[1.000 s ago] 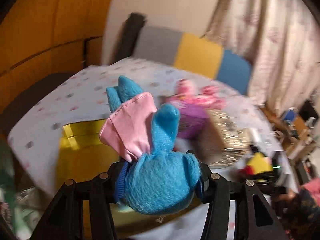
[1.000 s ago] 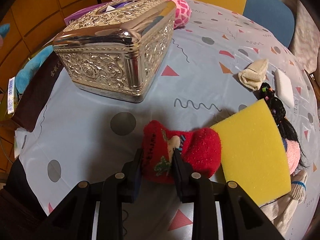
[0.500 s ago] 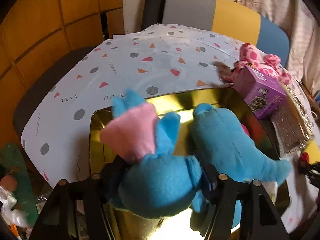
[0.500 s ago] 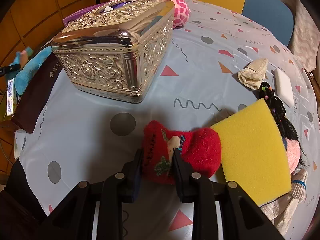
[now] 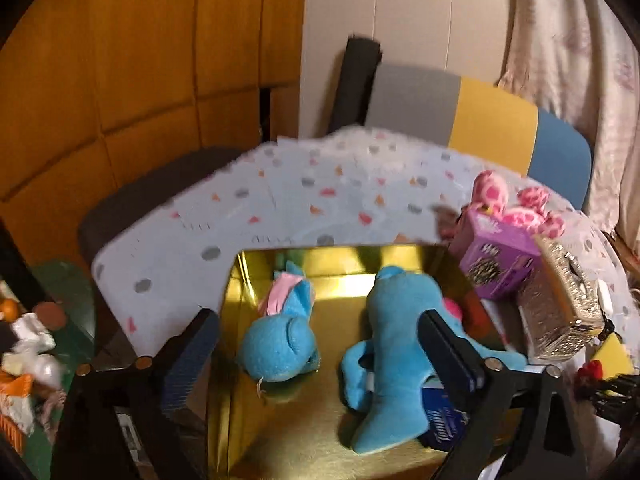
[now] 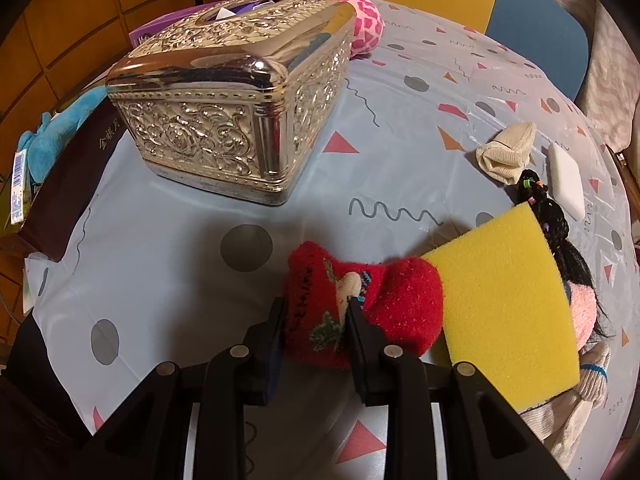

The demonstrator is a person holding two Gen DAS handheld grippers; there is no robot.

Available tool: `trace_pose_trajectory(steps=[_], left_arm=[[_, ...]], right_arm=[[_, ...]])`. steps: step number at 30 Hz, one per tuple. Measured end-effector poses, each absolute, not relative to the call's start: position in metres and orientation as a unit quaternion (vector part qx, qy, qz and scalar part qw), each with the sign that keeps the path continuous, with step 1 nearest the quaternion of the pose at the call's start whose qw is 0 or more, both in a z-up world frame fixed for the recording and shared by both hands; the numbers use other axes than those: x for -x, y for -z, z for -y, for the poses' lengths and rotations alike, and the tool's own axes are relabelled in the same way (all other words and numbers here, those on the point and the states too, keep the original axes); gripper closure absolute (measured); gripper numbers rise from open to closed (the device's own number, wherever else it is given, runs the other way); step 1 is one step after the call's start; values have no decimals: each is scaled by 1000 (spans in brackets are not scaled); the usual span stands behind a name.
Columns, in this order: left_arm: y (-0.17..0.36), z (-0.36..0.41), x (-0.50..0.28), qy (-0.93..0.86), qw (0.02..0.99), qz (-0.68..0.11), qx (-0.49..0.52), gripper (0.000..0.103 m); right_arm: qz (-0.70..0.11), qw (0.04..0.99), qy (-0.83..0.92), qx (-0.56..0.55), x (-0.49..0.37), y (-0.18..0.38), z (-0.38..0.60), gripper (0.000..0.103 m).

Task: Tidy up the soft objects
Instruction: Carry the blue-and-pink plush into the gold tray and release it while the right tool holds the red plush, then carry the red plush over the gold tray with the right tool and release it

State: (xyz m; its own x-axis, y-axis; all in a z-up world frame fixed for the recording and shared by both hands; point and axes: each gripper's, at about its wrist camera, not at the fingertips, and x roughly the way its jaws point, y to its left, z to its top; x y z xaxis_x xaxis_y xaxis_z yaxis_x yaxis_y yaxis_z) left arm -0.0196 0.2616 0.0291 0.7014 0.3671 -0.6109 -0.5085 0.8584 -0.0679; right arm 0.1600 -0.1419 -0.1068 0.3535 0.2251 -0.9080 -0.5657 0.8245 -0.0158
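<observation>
While the left gripper (image 5: pixel 320 344) is standing wide, its jaws having just been opening, the small blue plush (image 5: pixel 280 344) is lying free in the gold box (image 5: pixel 320 440) beside a larger blue plush (image 5: pixel 396 344); the right gripper (image 6: pixel 316 320) is pinching the red sock (image 6: pixel 360 304) on the table (image 6: pixel 180 280)

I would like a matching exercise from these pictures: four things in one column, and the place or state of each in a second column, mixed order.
Things:
1. small blue plush toy
2. red sock
3. yellow sponge
4. pink spotted plush

Places or states:
A. pinched between the right tongs
B. lying free in the gold tray, left tongs wide open
C. behind the silver ornate box
D. flat on the tablecloth beside the red sock

Pairs: 1-B, 2-A, 3-D, 4-C
</observation>
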Motion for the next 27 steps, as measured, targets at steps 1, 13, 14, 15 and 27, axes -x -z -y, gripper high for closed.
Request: trace_pose_trajectory(steps=[1, 13, 14, 15, 27], left_arm=[[-33, -258, 24, -239, 917, -295, 120, 0], [-26, -221, 40, -262, 912, -301, 89, 0], [-24, -221, 40, -258, 912, -305, 92, 0], [-23, -219, 41, -256, 912, -307, 94, 0], [-21, -217, 48, -235, 915, -312, 102, 0]], right_arm=[[-512, 806, -245, 168, -159, 107, 141, 75], [-508, 819, -192, 183, -143, 103, 129, 75], [-507, 821, -185, 186, -141, 102, 127, 75], [-506, 822, -182, 187, -140, 102, 127, 75], [-508, 839, -149, 122, -129, 77, 132, 78]])
